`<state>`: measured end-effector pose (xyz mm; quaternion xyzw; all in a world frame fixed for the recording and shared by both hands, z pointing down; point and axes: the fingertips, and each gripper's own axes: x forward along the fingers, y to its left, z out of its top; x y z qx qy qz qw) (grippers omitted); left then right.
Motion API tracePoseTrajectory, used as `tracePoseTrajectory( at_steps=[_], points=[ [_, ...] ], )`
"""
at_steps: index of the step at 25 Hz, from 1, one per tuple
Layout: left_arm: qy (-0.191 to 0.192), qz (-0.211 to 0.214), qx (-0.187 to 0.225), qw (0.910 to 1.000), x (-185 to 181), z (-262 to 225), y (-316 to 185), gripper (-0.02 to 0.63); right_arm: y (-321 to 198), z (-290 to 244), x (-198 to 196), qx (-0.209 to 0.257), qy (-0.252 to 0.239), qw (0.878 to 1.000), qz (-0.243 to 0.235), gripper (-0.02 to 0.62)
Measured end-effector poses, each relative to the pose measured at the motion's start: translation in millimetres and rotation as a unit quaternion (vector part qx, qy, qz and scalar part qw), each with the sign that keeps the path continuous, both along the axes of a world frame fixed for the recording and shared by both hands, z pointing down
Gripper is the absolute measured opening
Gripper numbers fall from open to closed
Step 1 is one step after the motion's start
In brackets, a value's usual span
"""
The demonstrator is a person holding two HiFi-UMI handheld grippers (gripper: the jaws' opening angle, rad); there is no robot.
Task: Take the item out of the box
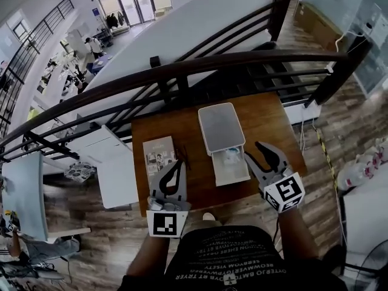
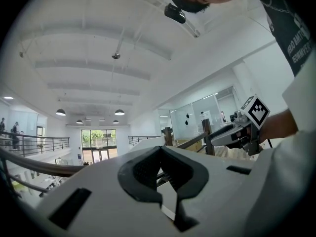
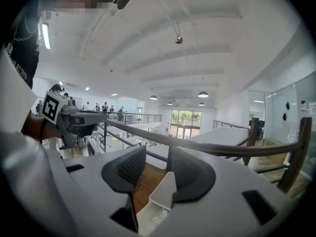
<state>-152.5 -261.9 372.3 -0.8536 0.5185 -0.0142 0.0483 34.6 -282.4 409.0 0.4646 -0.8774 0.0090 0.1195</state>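
Head view: a brown wooden table (image 1: 267,123) is seen from steeply above, set against a dark railing (image 1: 182,68) at the edge of an upper level.
Table: a white box (image 1: 233,176), a flat printed packet (image 1: 159,153) and a small dark object, too small to be made out, are carried on it; the rest of the wood is left bare.
Box: it is laid open near the middle of the table, with its lid (image 1: 221,126) folded back flat on the railing side.
Item: a pale, bluish-white item (image 1: 231,157) is seen lying inside the open box.
Left tool (image 1: 175,163): it is held over the near table edge beside the packet; its jaws are brought together at the tips, and nothing is seen pinched between them.
Right tool (image 1: 252,149): it is held just to the right of the box; its jaws are spread, and in the right gripper view a corner of the box is seen between them, unpinched.
Floor: grey-brown wooden planks (image 1: 339,120) are seen around the table.
Room: beyond the railing a lower hall with work tables and people is overlooked; glass doors are seen at the far end.
Ceiling: white beams and hanging lamps are shown in both gripper views.
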Motion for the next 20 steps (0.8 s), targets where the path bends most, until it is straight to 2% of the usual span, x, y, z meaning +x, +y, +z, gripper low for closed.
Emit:
tracePoseTrajectory(
  at_steps=[9, 20],
  points=[
    [0.013, 0.014, -0.016, 0.9997, 0.3, 16.7, -2.6, 0.006, 0.8, 39.4, 6.9, -0.039, 0.020, 0.999, 0.021, 0.163],
    [0.001, 0.011, -0.020, 0.9997, 7.6, 20.1, -1.9, 0.006, -4.4, 98.8, 16.2, -0.097, 0.028, 0.995, 0.019, 0.163]
  ],
)
